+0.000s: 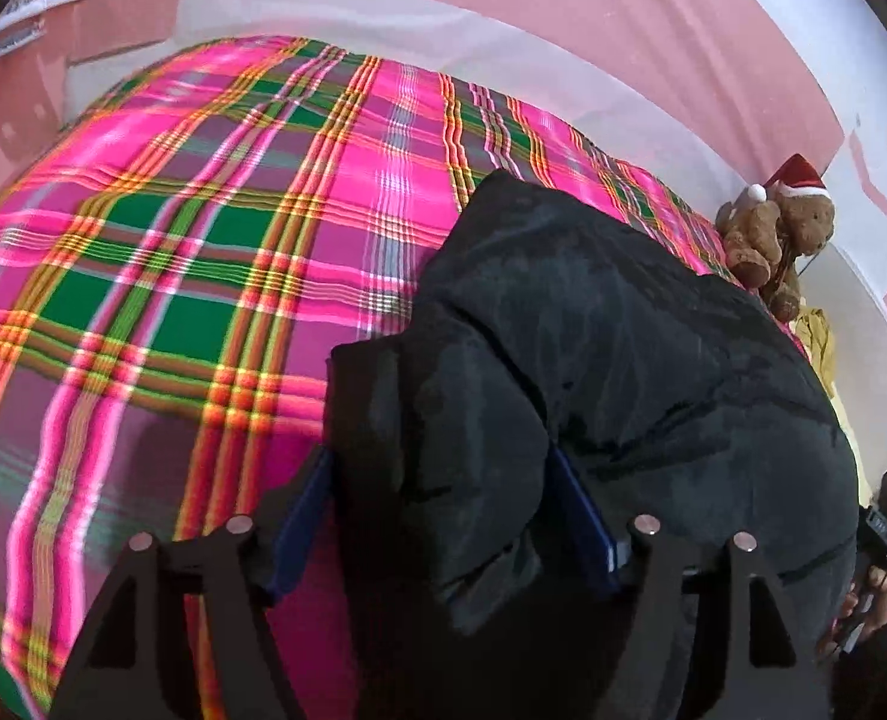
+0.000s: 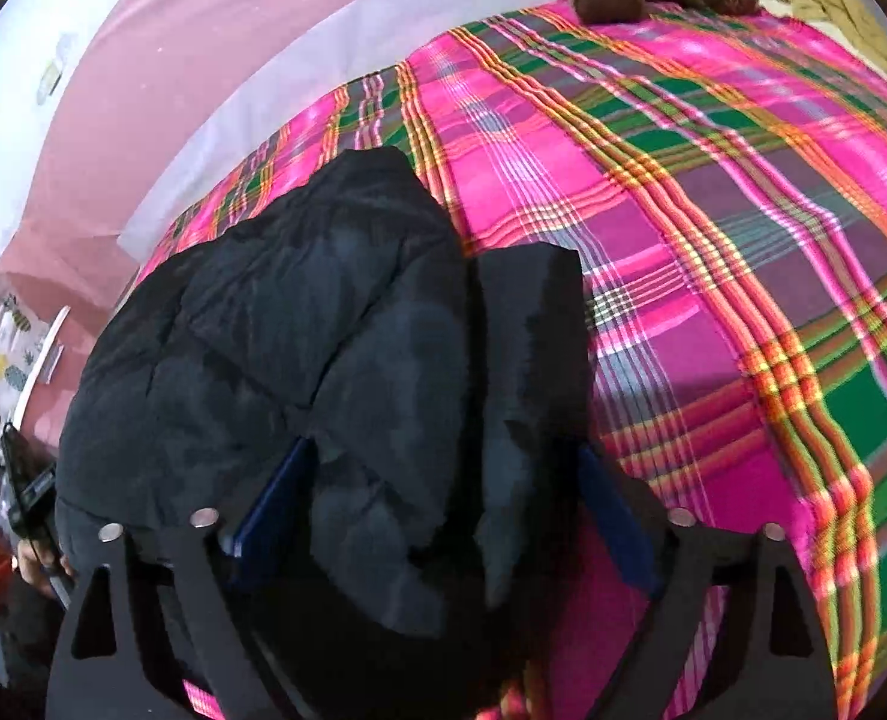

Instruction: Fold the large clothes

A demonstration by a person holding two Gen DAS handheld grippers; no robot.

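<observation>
While each wide gripper straddles its near edge, the black jacket [image 1: 593, 330] stretches lengthwise away across the plaid blanket [image 1: 173, 240].

A brown teddy bear [image 1: 773, 240] in a Santa hat [image 1: 800, 177] sits on the plaid bedspread [image 1: 203, 240].

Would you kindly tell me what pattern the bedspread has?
The bedspread is plaid: bright pink with green, orange and purple stripes, clearest in the left wrist view.

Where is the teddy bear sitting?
The teddy bear sits at the far edge of the plaid blanket, beyond the black jacket, at the left wrist view's right.
</observation>
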